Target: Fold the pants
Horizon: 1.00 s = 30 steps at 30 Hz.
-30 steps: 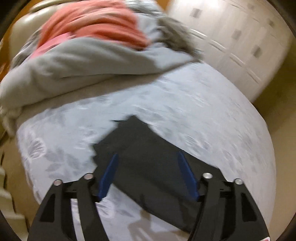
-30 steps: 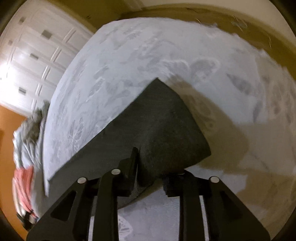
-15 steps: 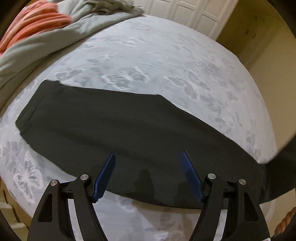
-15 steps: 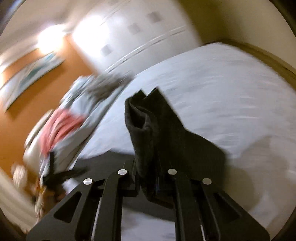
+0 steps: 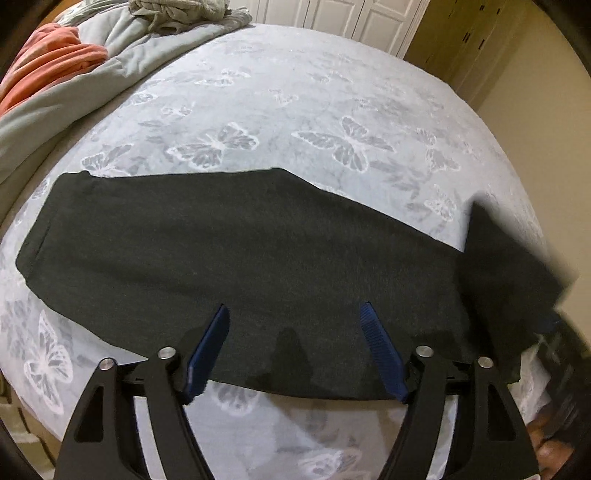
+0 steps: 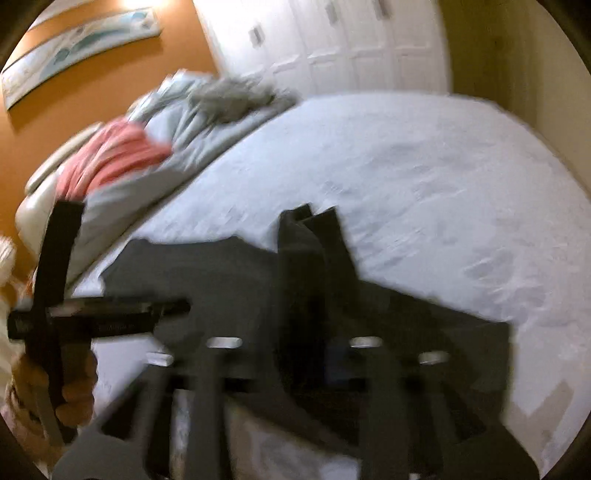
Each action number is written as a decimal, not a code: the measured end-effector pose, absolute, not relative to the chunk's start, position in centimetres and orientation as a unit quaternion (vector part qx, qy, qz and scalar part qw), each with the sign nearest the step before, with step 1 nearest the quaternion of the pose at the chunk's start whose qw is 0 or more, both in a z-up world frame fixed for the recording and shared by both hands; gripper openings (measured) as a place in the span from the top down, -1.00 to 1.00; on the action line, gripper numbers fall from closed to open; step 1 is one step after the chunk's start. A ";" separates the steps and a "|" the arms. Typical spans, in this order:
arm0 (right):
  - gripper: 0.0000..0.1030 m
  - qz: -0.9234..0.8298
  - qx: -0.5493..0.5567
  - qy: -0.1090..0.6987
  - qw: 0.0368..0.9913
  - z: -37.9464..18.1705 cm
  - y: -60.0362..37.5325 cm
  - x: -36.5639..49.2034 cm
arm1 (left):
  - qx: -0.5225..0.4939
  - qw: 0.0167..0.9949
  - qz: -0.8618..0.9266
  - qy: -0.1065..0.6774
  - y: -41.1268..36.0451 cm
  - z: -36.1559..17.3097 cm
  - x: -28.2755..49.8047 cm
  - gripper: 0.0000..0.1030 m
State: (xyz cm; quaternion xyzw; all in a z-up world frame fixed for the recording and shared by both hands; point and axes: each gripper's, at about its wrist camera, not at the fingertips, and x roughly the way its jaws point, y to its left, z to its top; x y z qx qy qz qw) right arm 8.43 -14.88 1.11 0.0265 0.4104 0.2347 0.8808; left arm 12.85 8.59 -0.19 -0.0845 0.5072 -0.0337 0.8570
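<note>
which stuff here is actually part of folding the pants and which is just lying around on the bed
Part of the job:
- black pants, spread across the bed sheet
- left gripper, open above the pants
- right gripper, holding up one end of the pants

Just lying about:
- grey blanket
- orange cloth
- grey garment on the blanket

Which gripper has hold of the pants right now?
The right gripper: a bunch of the pants stands up between its fingers. The left gripper hangs open above the flat cloth, holding nothing.
</note>
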 end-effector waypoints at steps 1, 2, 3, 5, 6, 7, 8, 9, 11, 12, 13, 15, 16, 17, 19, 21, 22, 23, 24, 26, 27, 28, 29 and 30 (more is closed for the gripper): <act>-0.39 0.245 0.021 0.432 0.868 -0.4 -14.1 8.7 | -0.089 0.859 -0.030 0.503 9.1 0.0 12.7 -0.46; -0.39 0.247 0.019 0.442 0.862 -1.0 -13.9 8.6 | -0.096 0.860 -0.028 0.501 9.6 0.1 12.6 -0.46; -0.36 0.244 0.019 0.446 0.861 -0.9 -14.1 8.4 | -0.104 0.859 -0.027 0.500 10.1 0.2 12.5 -0.46; -0.37 0.235 0.032 0.417 0.878 1.6 -16.5 7.6 | -0.119 0.857 -0.030 0.500 11.3 0.5 12.4 -0.46; -0.39 0.225 0.041 0.397 0.889 2.9 -18.0 7.2 | -0.124 0.858 -0.030 0.498 11.8 0.6 12.3 -0.46; -0.44 0.201 0.052 0.377 0.903 4.4 -20.6 6.8 | -0.128 0.859 -0.030 0.495 12.2 0.7 12.2 -0.46; -0.59 0.175 0.058 0.366 0.912 4.9 -22.5 6.2 | -0.131 0.860 -0.027 0.492 12.6 0.8 12.1 -0.46; -0.69 0.146 0.063 0.364 0.918 4.9 -24.3 6.0 | -0.130 0.861 -0.026 0.491 12.7 0.7 12.0 -0.46; -0.70 0.090 0.096 0.405 0.905 3.1 -28.4 6.4 | -0.123 0.860 -0.032 0.494 12.6 0.3 11.9 -0.46; -0.69 0.070 0.120 0.429 0.892 1.7 -30.1 6.6 | -0.121 0.859 -0.039 0.496 12.2 0.1 11.9 -0.46; -0.69 0.054 0.149 0.452 0.878 0.1 -31.7 6.8 | -0.122 0.856 -0.050 0.499 11.8 -0.3 11.8 -0.46; -0.58 0.051 0.195 0.482 0.853 -2.4 -33.5 6.9 | -0.138 0.839 -0.098 0.518 10.4 -1.5 11.9 -0.46; -0.58 0.061 0.209 0.491 0.844 -3.4 -33.7 6.9 | -0.149 0.829 -0.115 0.527 9.8 -2.0 12.0 -0.46; -0.58 0.064 0.211 0.494 0.841 -3.8 -33.6 6.8 | -0.167 0.813 -0.137 0.541 9.0 -3.0 12.4 -0.46; -0.58 0.079 0.209 0.501 0.836 -5.0 -32.7 7.0 | -0.190 0.796 -0.144 0.556 8.0 -4.7 13.4 -0.46; -0.58 0.088 0.200 0.509 0.833 -5.4 -31.7 7.1 | -0.205 0.780 -0.139 0.575 6.8 -6.5 14.8 -0.45; -0.58 0.090 0.195 0.511 0.832 -5.6 -31.3 7.1 | -0.204 0.779 -0.136 0.577 6.3 -6.9 15.2 -0.44; -0.58 0.087 0.188 0.513 0.833 -5.7 -30.8 7.3 | -0.194 0.787 -0.125 0.571 5.6 -6.8 15.5 -0.44; -0.58 0.087 0.185 0.512 0.834 -5.8 -30.8 7.3 | -0.188 0.794 -0.125 0.565 5.2 -6.5 15.7 -0.42; -0.58 0.090 0.184 0.509 0.836 -5.6 -31.4 6.8 | -0.183 0.793 -0.150 0.561 3.9 -6.4 16.0 0.19; -0.58 0.090 0.187 0.508 0.836 -5.7 -31.7 6.7 | -0.175 0.786 -0.162 0.570 3.2 -6.7 16.2 0.67; -0.58 0.089 0.189 0.509 0.835 -5.8 -31.8 6.8 | -0.152 0.787 -0.154 0.577 2.5 -7.0 16.3 0.71; -0.58 0.089 0.189 0.509 0.835 -5.8 -31.8 6.8 | -0.143 0.793 -0.152 0.572 2.3 -7.1 16.3 0.88; -0.59 0.090 0.187 0.507 0.836 -5.8 -31.8 6.9 | -0.138 0.799 -0.153 0.565 2.4 -6.9 16.3 0.90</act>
